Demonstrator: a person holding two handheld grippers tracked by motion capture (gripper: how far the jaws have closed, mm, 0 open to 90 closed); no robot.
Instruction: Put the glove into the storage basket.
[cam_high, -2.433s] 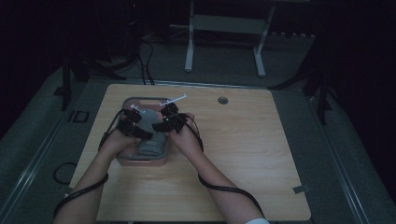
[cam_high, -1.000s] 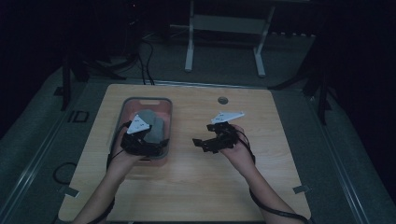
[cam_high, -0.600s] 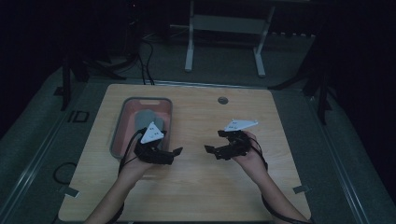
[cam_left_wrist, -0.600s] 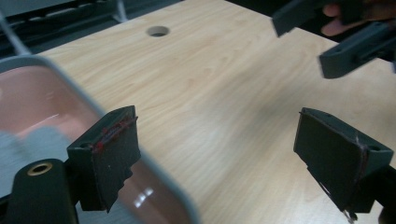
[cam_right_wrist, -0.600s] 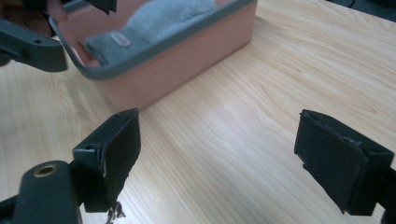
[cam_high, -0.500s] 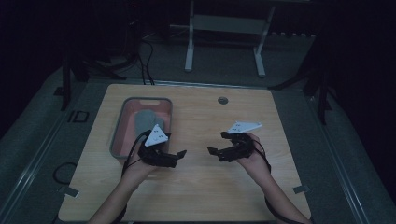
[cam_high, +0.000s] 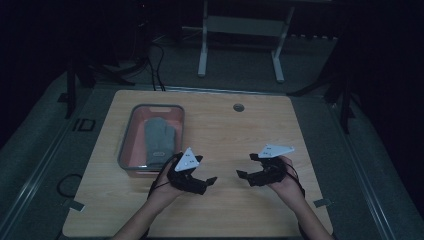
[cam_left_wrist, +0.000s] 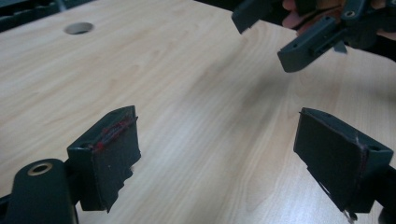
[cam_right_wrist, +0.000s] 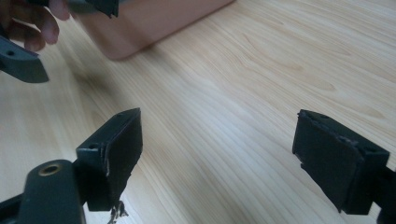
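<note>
A grey glove (cam_high: 160, 137) lies flat in a pink tray (cam_high: 128, 140) on the left half of the wooden table. My left gripper (cam_high: 206, 184) hovers low over bare wood just off the tray's near right corner, pointing right, open with nothing between its jaws. My right gripper (cam_high: 246, 165) faces it from the right, also open and empty. In the left gripper view my own gripper (cam_left_wrist: 219, 154) frames bare wood, with the right gripper (cam_left_wrist: 299, 32) at the top right. In the right gripper view my own gripper (cam_right_wrist: 217, 154) frames bare wood, with the tray (cam_right_wrist: 149, 23) beyond.
A round cable hole (cam_high: 238, 107) sits near the table's far edge. Bare wood (cam_high: 225, 135) spreads between and beyond the two grippers. A desk frame (cam_high: 240, 45) and cables stand on the dark floor behind the table.
Both hands have drawn back from the tray toward the near edge and sunk lower. The left gripper has come off the tray to its near right corner. The glove stays in the tray.
</note>
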